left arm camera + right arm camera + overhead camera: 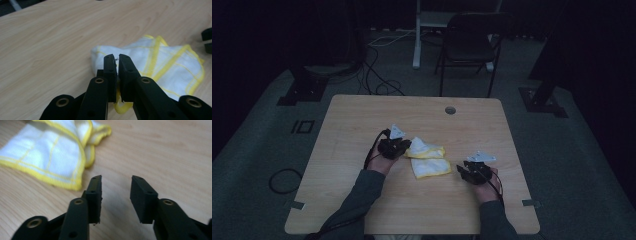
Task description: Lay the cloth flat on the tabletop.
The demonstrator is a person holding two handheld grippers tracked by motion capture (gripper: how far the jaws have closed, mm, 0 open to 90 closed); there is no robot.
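Observation:
A white cloth with yellow edging (428,160) lies crumpled in the middle of the wooden table (362,115). My left gripper (398,146) sits at the cloth's left end. In the left gripper view its jaws are pinched on a fold of the cloth (160,60), with a bit of fabric showing at the tips of the left gripper (117,58). My right gripper (469,171) hovers just right of the cloth, apart from it. In the right gripper view the right gripper (116,185) stands open over bare wood, the cloth (50,152) up and to the left.
A round cable hole (450,110) sits near the table's far edge. A dark folding chair (469,45) and cables (382,75) stand on the floor beyond the table. The other gripper's tip (207,40) shows at the right edge of the left gripper view.

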